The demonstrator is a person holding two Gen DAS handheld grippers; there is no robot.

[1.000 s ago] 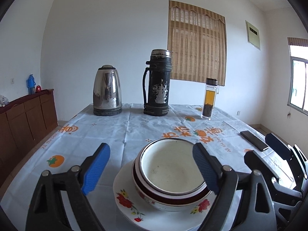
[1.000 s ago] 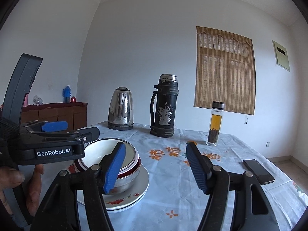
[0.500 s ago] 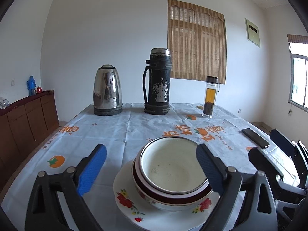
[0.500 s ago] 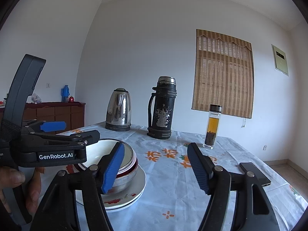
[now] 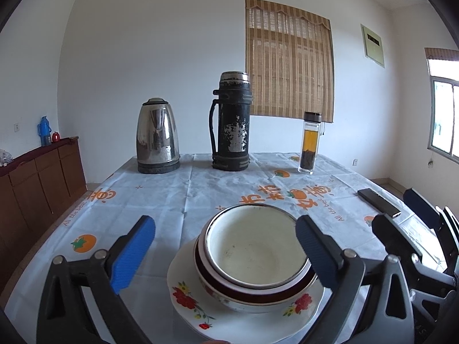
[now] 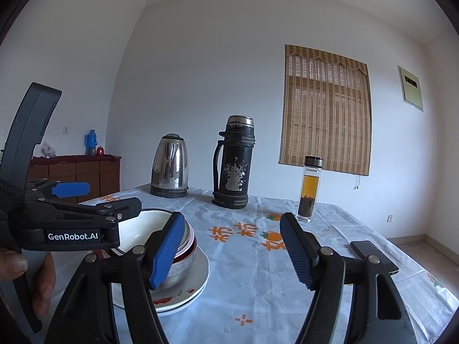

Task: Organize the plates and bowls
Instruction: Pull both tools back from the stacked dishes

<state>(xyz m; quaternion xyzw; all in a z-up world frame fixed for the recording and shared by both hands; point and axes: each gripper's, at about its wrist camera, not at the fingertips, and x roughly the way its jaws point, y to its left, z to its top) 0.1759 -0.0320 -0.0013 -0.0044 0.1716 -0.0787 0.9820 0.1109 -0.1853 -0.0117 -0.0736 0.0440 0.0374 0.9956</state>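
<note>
Tablecloth [image 5: 172,195] under stacked bowls [image 5: 252,255]; both grippers' fingers apart, left opening; hand [image 6: 17,269] only rightward.

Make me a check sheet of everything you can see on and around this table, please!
Surface: table under a white cloth printed with oranges.
Job's things: metal bowl nested in a red-rimmed bowl, both on a flowered plate.
Clutter: steel kettle, black flask, tea bottle, phone.
Grippers: left gripper jaws opening, either side of the bowls, not pressing them; right gripper open, nothing between its jaws.
Cables: nothing seen.
Surroundings: wooden cabinet, bamboo blind, window, white walls.
</note>
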